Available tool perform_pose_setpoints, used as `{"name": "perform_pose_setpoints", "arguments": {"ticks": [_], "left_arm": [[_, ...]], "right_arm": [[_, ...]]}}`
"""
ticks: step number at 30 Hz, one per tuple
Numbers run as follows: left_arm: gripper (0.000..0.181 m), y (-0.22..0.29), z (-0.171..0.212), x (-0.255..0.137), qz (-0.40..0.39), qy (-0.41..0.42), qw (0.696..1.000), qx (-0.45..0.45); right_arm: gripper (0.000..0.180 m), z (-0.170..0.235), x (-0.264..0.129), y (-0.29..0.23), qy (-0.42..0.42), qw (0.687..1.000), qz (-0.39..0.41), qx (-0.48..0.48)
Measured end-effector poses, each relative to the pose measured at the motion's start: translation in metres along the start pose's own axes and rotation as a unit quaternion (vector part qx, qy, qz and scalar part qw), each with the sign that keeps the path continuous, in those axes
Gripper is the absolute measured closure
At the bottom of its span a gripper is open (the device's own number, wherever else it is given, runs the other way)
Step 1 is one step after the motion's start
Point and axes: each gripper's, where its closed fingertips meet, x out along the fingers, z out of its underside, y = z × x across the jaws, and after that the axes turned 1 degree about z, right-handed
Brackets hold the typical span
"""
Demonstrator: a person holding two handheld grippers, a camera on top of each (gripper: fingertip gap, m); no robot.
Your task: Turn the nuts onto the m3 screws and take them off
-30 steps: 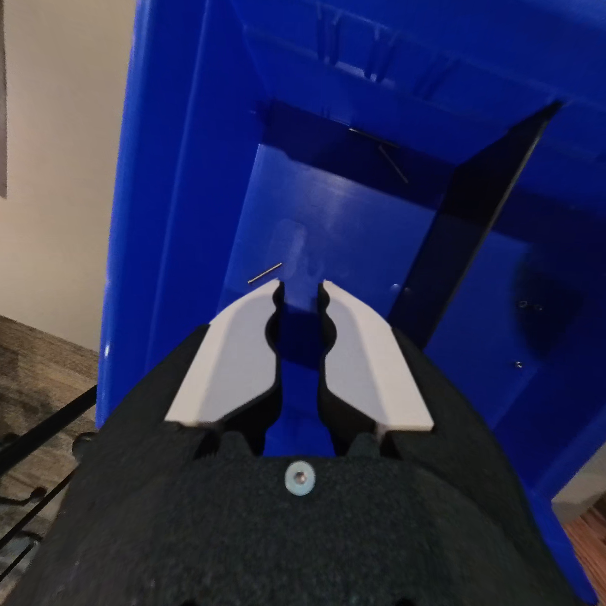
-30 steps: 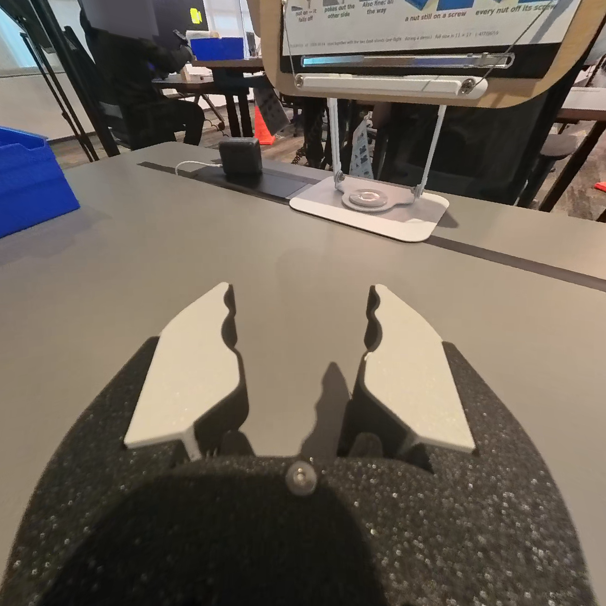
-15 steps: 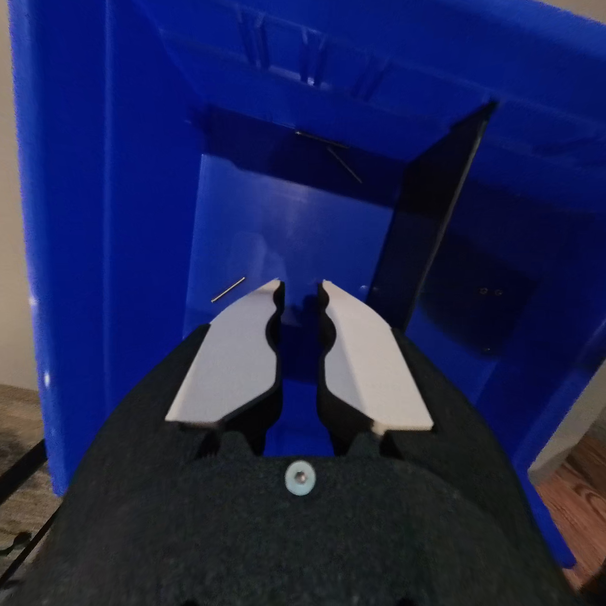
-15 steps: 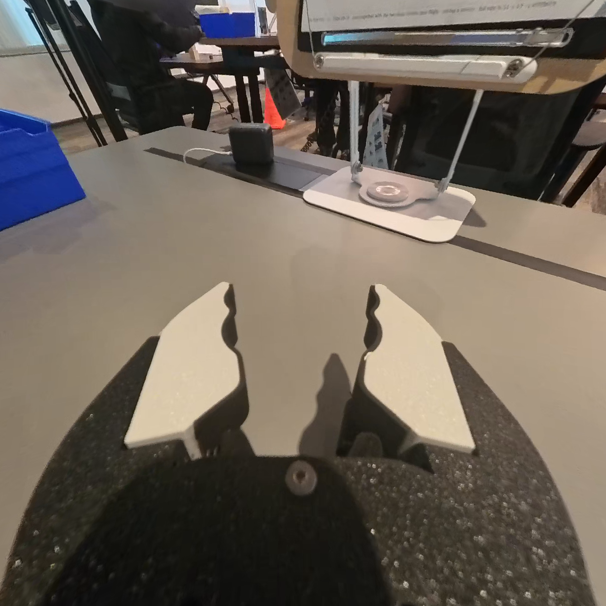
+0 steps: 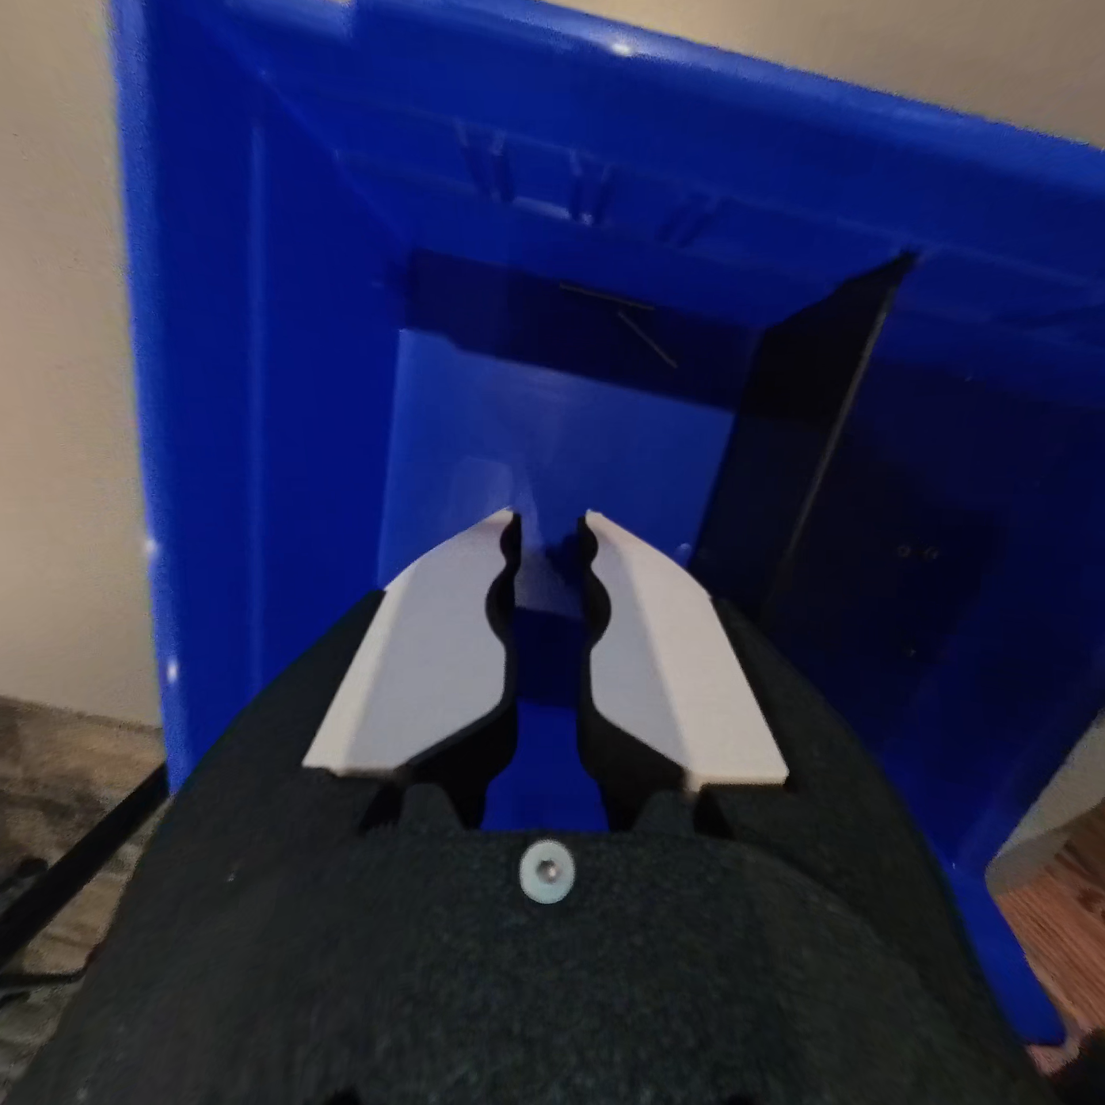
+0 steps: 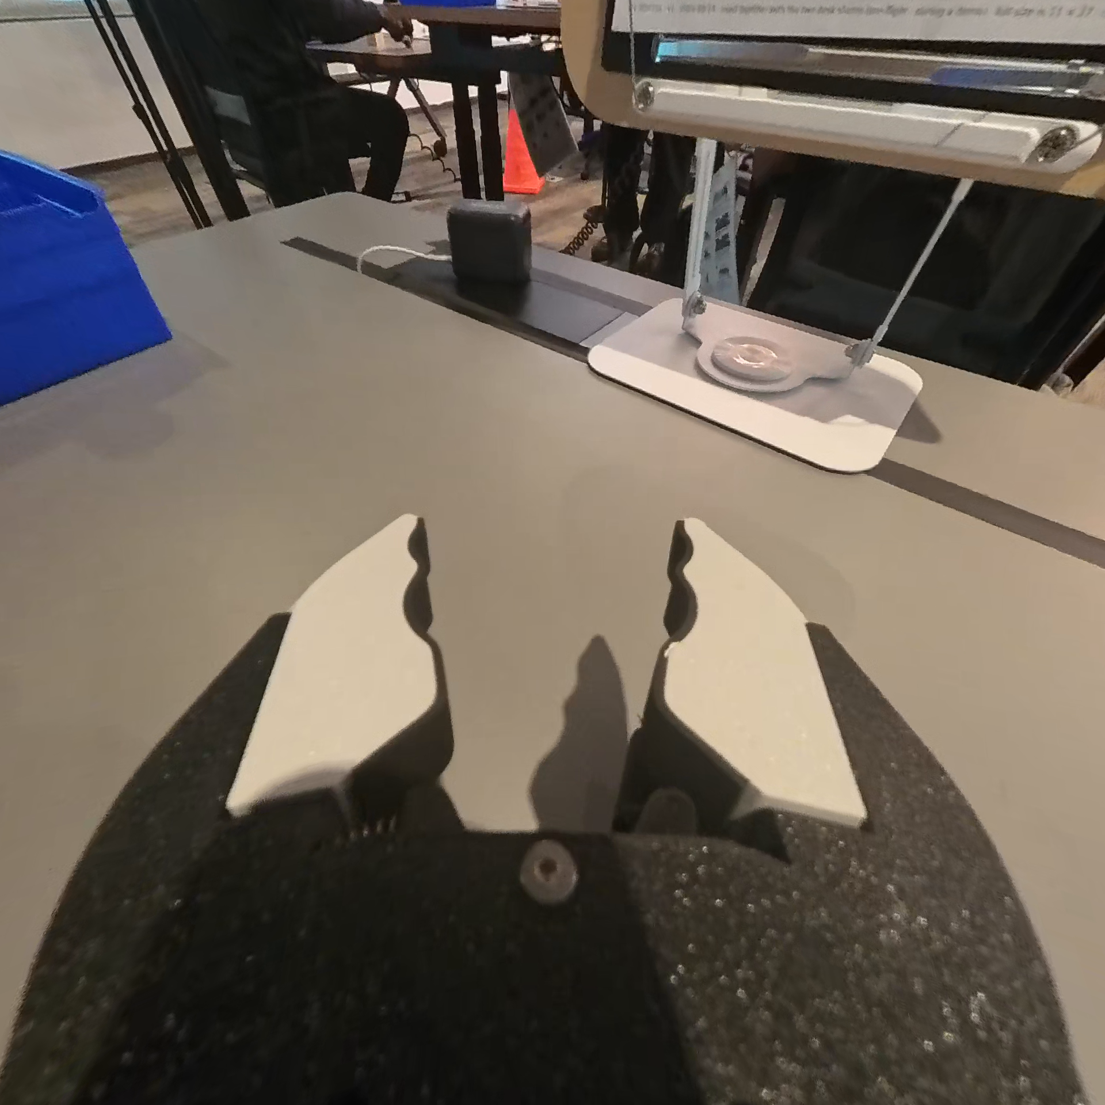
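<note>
In the left wrist view, the left gripper points down into a blue bin. Its white fingers stand a narrow gap apart with nothing between them — open, only slightly. A black divider splits the bin into two compartments. The gripper hangs over the left compartment, where two thin, dark screws lie near the far wall in shadow, one along the wall and one slanting toward the divider. In the darker right compartment a few small nuts show as tiny rings on the bin floor, well apart from the screws. This view is somewhat blurred, so finer detail on the parts cannot be made out.

In the right wrist view, the right gripper hovers low over a bare grey surface, its fingers spread wide and empty; their shadow falls on the surface just beneath. The blue bin sits at the far left edge, well apart from this gripper. Farther back on the surface stand a small black cube-shaped device with a white cable and a white stand base carrying a board overhead. Beyond the surface — a seated person at another table and an orange cone on the floor.
</note>
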Motion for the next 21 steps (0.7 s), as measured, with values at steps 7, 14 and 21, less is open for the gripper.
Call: {"name": "perform_pose_setpoints", "arguments": {"ticks": [7,14,21], "left_arm": [[0.164,-0.021,0.027,-0.005,-0.052,-0.042,0.995,-0.071],[0.165,-0.029,0.038,0.001,-0.047,-0.083,0.995,-0.029],[0.165,-0.032,0.034,0.014,-0.03,-0.127,0.991,0.043]], "right_arm": [[0.103,-0.002,-0.004,-0.002,0.008,1.0,-0.004,0.0],[0.103,-0.003,-0.007,-0.003,0.017,1.0,-0.014,0.003],[0.103,-0.003,-0.016,0.0,0.025,1.0,-0.01,0.01]]}}
